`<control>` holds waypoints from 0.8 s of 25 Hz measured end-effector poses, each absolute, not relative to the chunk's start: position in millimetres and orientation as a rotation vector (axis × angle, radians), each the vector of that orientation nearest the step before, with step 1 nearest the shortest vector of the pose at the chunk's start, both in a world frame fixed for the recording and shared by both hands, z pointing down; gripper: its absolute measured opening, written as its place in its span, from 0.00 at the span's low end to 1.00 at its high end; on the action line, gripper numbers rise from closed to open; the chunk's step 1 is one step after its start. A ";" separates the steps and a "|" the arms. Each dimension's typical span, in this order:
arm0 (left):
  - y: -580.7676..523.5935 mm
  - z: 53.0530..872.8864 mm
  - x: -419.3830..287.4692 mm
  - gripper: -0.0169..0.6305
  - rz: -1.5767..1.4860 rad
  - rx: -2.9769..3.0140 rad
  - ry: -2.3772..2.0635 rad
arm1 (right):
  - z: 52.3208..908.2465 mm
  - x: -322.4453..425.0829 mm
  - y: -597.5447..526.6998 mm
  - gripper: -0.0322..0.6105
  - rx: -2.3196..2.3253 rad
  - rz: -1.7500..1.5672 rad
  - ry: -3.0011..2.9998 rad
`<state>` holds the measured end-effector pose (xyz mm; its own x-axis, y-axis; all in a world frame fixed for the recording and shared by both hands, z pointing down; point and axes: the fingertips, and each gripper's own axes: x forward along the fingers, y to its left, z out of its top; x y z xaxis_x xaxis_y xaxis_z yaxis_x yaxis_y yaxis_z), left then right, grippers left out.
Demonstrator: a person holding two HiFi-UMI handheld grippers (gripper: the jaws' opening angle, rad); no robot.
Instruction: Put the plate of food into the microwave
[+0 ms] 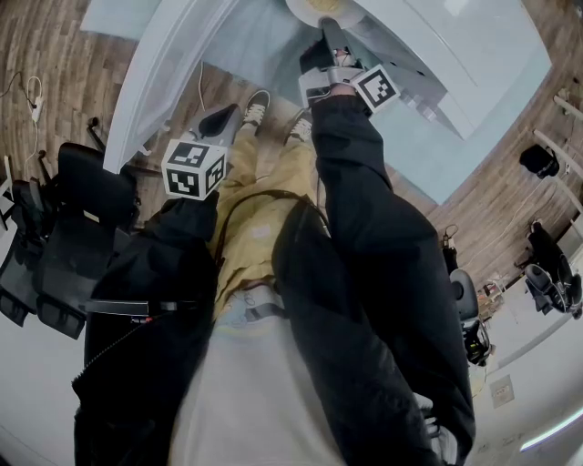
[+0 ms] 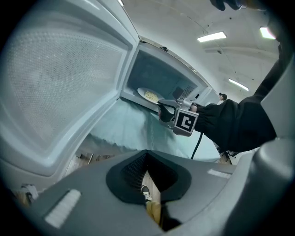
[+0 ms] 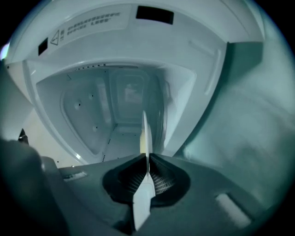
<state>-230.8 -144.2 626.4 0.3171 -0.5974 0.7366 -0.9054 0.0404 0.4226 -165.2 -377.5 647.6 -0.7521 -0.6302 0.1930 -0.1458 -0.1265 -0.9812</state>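
The white microwave (image 1: 437, 55) stands on a teal-covered table, and its door (image 1: 173, 64) is swung wide to the left. My right gripper (image 1: 330, 32) is shut on the rim of a white plate (image 1: 323, 9) of yellow food, held at the mouth of the cavity. In the left gripper view the plate (image 2: 148, 95) lies flat in the cavity opening (image 2: 156, 73), with the right gripper (image 2: 165, 108) behind it. In the right gripper view the plate (image 3: 145, 138) shows edge-on between the pads, before the bare cavity (image 3: 115, 106). My left gripper (image 1: 223, 118) hangs shut and holding nothing below the door (image 2: 60, 83).
The teal table cover (image 1: 474, 155) drops over the table's front edge. Black office chairs (image 1: 64, 246) stand on the wooden floor to the left. The person's shoes (image 1: 257, 105) and yellow trousers are right below the door.
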 end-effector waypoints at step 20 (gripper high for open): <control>-189.4 580.1 -186.7 0.02 0.377 1.845 -1.368 | 585.2 -132.0 -291.0 0.04 -0.875 -1.776 2.335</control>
